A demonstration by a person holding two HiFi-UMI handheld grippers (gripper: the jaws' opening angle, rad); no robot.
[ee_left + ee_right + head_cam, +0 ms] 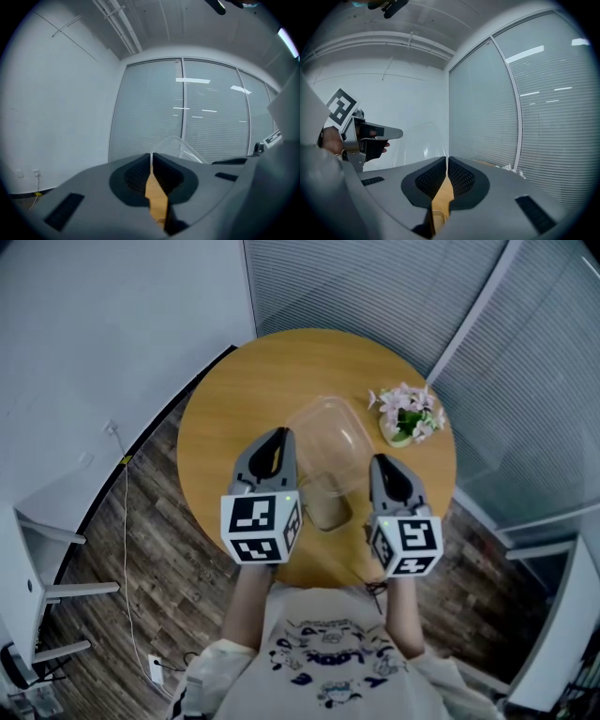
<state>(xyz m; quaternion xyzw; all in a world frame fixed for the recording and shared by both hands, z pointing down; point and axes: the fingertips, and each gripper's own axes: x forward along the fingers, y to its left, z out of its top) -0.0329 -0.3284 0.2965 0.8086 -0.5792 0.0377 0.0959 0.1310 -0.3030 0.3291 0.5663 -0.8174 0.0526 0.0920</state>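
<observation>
Head view, centre: left gripper (277, 437), right gripper (382, 463) both pinched shut on rim of clear container (326, 432). I judge grip made; lift needs 2 level hands.

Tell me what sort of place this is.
Likely an office meeting corner: slatted blinds behind glass partitions, and a small round wooden table with potted flowers. The left hand-held gripper and right hand-held gripper each pinch a clear plastic container.
</observation>
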